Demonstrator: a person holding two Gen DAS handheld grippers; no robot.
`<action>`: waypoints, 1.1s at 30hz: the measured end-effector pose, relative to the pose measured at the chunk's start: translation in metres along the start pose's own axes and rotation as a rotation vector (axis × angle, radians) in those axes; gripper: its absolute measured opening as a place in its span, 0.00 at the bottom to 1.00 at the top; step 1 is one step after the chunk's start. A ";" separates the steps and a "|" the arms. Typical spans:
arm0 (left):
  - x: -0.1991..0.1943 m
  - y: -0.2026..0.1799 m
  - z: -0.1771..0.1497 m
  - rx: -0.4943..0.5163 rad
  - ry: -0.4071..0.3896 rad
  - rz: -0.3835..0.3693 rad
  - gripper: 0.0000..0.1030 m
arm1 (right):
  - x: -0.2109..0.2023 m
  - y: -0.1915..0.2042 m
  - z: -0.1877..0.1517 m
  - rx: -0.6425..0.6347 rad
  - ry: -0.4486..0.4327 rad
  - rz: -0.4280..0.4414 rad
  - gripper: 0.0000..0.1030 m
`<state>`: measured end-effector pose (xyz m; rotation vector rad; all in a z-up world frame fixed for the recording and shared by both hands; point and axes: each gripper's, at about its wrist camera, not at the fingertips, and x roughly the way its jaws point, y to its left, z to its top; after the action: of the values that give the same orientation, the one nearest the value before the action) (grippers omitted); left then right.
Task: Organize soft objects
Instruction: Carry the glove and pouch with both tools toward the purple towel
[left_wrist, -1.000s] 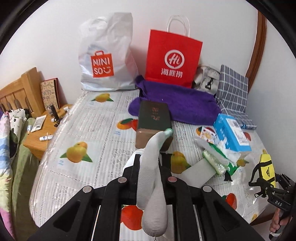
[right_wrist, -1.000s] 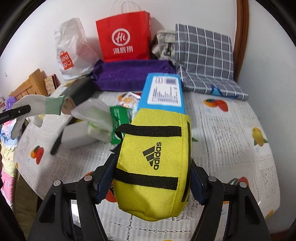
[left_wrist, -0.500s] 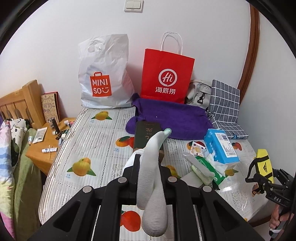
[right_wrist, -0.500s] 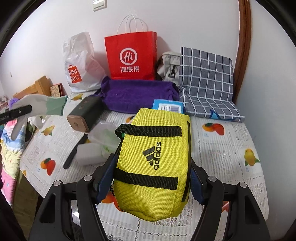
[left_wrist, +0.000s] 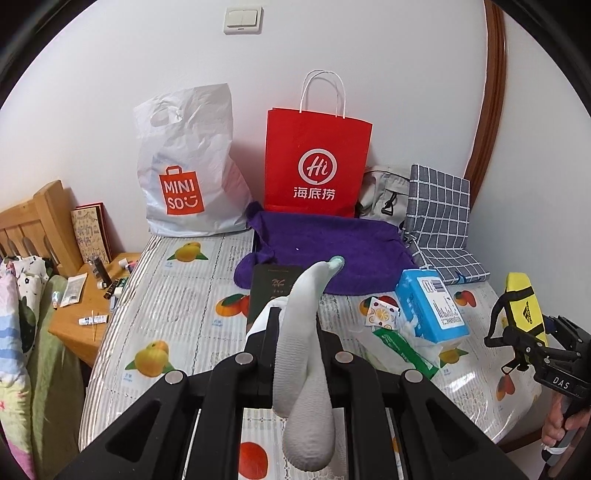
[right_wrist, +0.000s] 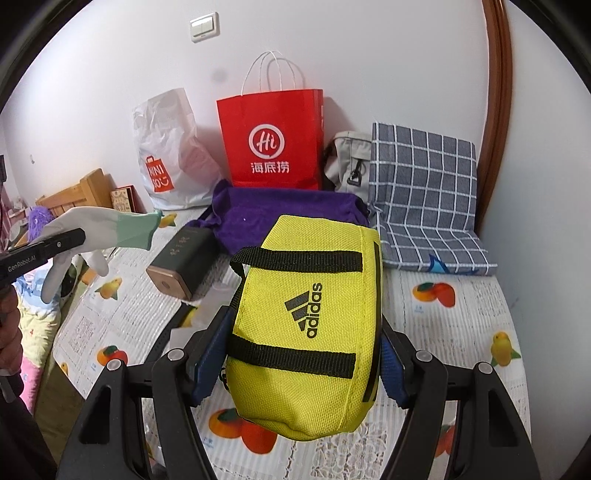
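Observation:
My left gripper (left_wrist: 295, 328) is shut on a white sock with a green cuff (left_wrist: 304, 369), held above the near part of the fruit-print table (left_wrist: 177, 295). The sock (right_wrist: 96, 232) also shows at the left of the right wrist view. My right gripper (right_wrist: 299, 347) is shut on a yellow Adidas pouch (right_wrist: 306, 332), held above the table's right side. The pouch (left_wrist: 524, 306) shows at the right of the left wrist view. A purple towel (left_wrist: 332, 251) lies at the back. A folded checked cloth (left_wrist: 439, 218) leans at the back right.
A white Miniso bag (left_wrist: 188, 166) and a red paper bag (left_wrist: 317, 162) stand against the wall, with a grey bag (left_wrist: 384, 195) beside them. A dark box (left_wrist: 273, 291), a blue tissue box (left_wrist: 432, 306) and green wipes (left_wrist: 402, 347) lie mid-table. A wooden nightstand (left_wrist: 88, 321) stands left.
Both grippers have drawn back and up from the table with their loads, so more wall and the light switch show. The table objects have not moved.

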<state>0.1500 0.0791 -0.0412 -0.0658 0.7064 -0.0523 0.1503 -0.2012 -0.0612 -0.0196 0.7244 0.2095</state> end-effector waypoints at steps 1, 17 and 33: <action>0.001 0.000 0.002 0.000 0.000 -0.001 0.11 | 0.000 0.000 0.002 -0.001 -0.003 0.001 0.69; 0.028 0.000 0.026 0.005 0.011 0.001 0.11 | 0.025 0.002 0.037 -0.023 -0.019 0.023 0.69; 0.088 -0.005 0.059 -0.002 0.042 -0.019 0.11 | 0.084 0.001 0.082 -0.034 -0.004 0.072 0.69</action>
<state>0.2553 0.0708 -0.0527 -0.0735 0.7483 -0.0712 0.2651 -0.1778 -0.0545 -0.0256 0.7184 0.2910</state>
